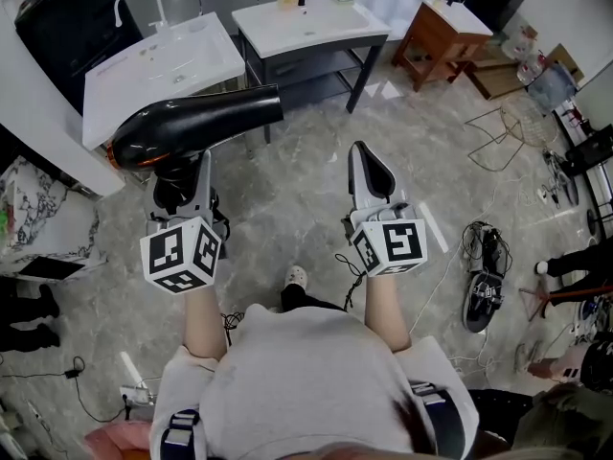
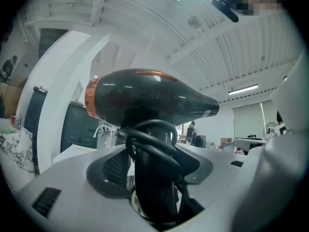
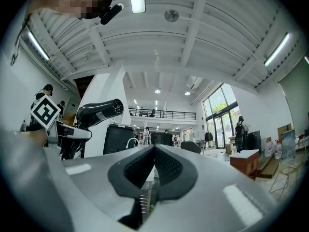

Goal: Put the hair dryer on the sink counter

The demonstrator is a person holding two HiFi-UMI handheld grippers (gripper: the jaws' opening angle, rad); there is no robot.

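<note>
A black hair dryer with an orange ring at its back end is held by its handle in my left gripper, nozzle pointing right. In the left gripper view the hair dryer stands upright between the jaws, with its black cord looped round the handle and my left gripper shut on it. The white sink counter with a white faucet lies just beyond the dryer. My right gripper hovers over the floor to the right, and its jaws meet with nothing between them.
A second white counter on a dark frame stands right of the sink. A wooden side table is at the back right. Cables and a black device lie on the floor at right. A black cabinet stands behind the sink.
</note>
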